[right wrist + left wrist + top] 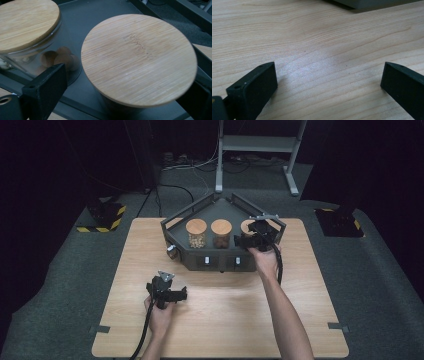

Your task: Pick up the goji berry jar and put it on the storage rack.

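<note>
**Desk lead:** Where do you have the right gripper?

**Operator:** I have the right gripper (250,236) at the right end of the dark grey tray (172,232), which sits at the far side of the desk (225,320). Its jaws stand wide apart on either side of the rightmost jar (117,106), below the round wooden lid (138,58). In the right gripper view I see the left jaw clear of the glass; the right jaw is half hidden under the lid's edge, so I cannot tell whether it touches. I read nothing as gripped.

**Desk lead:** And the jar itself?

**Operator:** It stands upright in the tray, lid on. In the high view my gripper covers most of it. Just beside it is the middle jar (221,234), holding brown round pieces under the same kind of lid, and further left the left jar (196,233) with paler contents. All three stand in a row in the tray.

**Desk lead:** Left side?

**Operator:** I hold the left gripper (176,295) low over bare wood near the middle of the desk, well apart from the tray. Its jaws are spread wide with only the wood grain between them, holding nothing. The tray's front edge shows at the top of the left gripper view.
</note>
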Tool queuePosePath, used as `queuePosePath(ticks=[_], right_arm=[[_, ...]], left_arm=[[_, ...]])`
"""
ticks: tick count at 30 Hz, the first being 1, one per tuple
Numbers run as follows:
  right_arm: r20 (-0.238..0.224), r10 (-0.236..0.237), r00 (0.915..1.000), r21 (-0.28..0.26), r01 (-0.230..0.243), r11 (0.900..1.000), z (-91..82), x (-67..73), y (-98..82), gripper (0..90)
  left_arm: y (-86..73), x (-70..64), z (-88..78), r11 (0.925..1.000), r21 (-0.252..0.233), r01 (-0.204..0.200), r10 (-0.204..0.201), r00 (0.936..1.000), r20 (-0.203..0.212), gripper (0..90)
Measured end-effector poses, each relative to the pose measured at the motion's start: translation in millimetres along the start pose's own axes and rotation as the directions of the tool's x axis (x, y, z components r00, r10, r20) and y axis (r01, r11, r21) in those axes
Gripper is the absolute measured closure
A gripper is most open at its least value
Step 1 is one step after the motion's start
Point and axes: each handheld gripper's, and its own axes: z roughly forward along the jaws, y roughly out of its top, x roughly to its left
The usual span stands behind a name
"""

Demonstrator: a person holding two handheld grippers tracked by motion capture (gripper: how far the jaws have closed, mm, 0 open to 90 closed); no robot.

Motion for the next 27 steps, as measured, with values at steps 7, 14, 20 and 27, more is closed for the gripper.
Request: queuePosePath(ticks=[7,14,20,27], right_arm=[[-0.016,-0.001,0.9999,-0.005,0.001,1.0,-6.7,-2.1,-1.4,4.4],[-0.029,0.01,0.9995,-0.011,-0.01,1.0,-11.6,-5.9,-5.7,5.8],[-0.031,0.012,0.9994,-0.022,-0.013,1.0,-15.5,-9.9,-10.0,6.0],[-0.043,0.007,0.9991,-0.028,-0.008,1.0,-19.3,-11.9,-14.3,6.1]], left_arm=[[0.0,0.0,0.0,1.0,0.001,0.0,0.0,1.0,0.001,0.8],[0.0,0.0,0.0,1.0,0.001,0.0,0.0,1.0,0.001,0.8],[0.1,0.2,-0.1,1.0,0.003,-0.002,0.002,1.0,0.001,0.8],[0.1,0.2,-0.2,1.0,0.004,-0.002,0.002,1.0,0.0,0.8]])
